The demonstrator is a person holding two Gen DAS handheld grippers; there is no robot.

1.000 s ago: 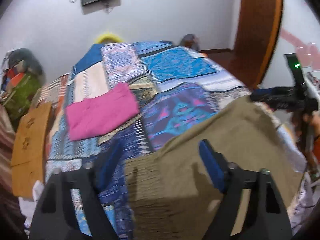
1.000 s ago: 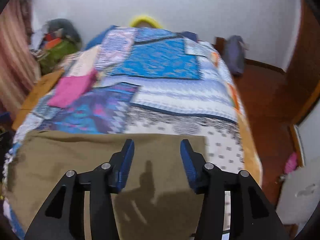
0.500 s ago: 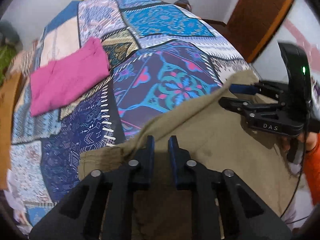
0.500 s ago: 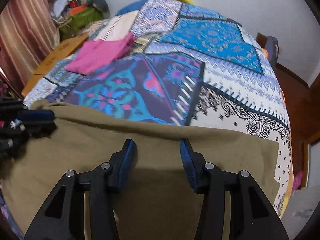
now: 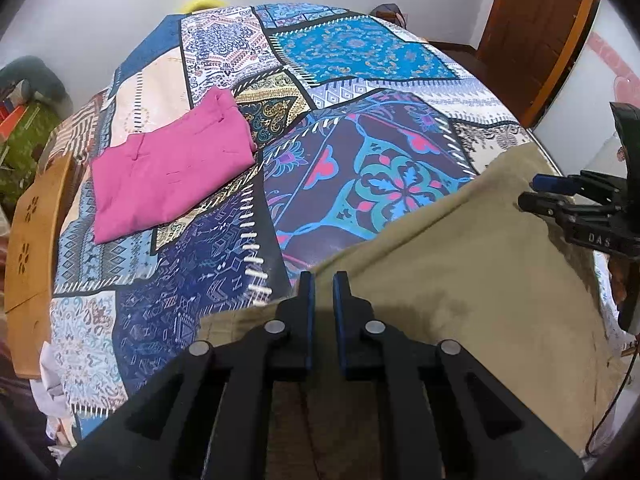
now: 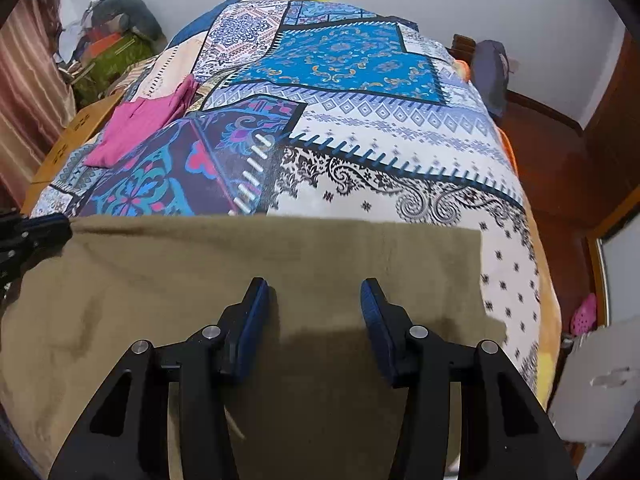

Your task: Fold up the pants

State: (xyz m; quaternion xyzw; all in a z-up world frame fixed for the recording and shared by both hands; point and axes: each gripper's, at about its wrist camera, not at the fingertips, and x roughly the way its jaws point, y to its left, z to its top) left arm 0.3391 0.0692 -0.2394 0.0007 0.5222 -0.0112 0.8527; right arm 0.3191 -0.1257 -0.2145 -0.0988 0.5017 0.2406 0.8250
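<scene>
Olive-brown pants [image 5: 472,264] lie spread along the near edge of a bed with a patchwork cover [image 5: 360,152]. My left gripper [image 5: 323,286] is shut on the pants' far edge, which bunches up between its blue pads. In the right wrist view the pants [image 6: 248,264] fill the lower half. My right gripper [image 6: 314,294] is open just above them, near their right end. The right gripper also shows at the right edge of the left wrist view [image 5: 580,204]. The left gripper's tip shows at the left edge of the right wrist view [image 6: 36,232].
A folded pink garment [image 5: 168,168] lies on the cover at the far left. A wooden board [image 5: 28,240] runs along the bed's left side. Clutter and bags [image 6: 108,44] are piled in the back left corner. A brown door [image 5: 536,32] is at the right.
My left gripper went from wide open to shut on the pants' far edge. Both grippers dropped closer to the pants. The right gripper stayed open.
</scene>
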